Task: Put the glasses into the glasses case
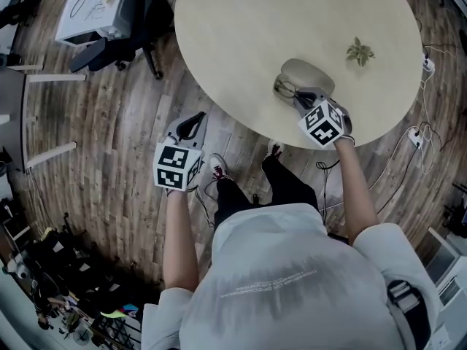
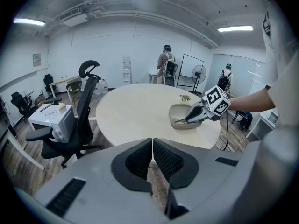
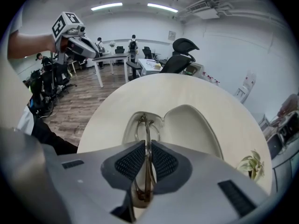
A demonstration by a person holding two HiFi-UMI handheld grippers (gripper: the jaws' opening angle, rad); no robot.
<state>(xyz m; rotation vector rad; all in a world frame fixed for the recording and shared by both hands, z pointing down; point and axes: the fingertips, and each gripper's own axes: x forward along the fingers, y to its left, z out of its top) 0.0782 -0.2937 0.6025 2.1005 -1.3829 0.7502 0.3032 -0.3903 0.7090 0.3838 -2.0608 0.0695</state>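
An open beige glasses case (image 1: pixel 305 76) (image 2: pixel 180 114) (image 3: pixel 189 127) lies near the front edge of the round table (image 1: pixel 241 35). My right gripper (image 1: pixel 305 100) (image 3: pixel 146 160) is shut on thin-framed glasses (image 3: pixel 145 129) (image 1: pixel 287 88), holding them folded over the case's near half, with their front end down inside it. Off the table to the left, above the wooden floor, my left gripper (image 1: pixel 191 126) (image 2: pixel 153 158) is shut with nothing between its pads.
A small green plant sprig (image 1: pixel 360 51) (image 3: pixel 252 164) lies on the table beyond the case. A black office chair (image 1: pixel 120 39) (image 2: pixel 77 120) and a white box (image 1: pixel 95 9) stand left of the table. Cables (image 1: pixel 423 133) trail on the floor at right. Other people stand in the room.
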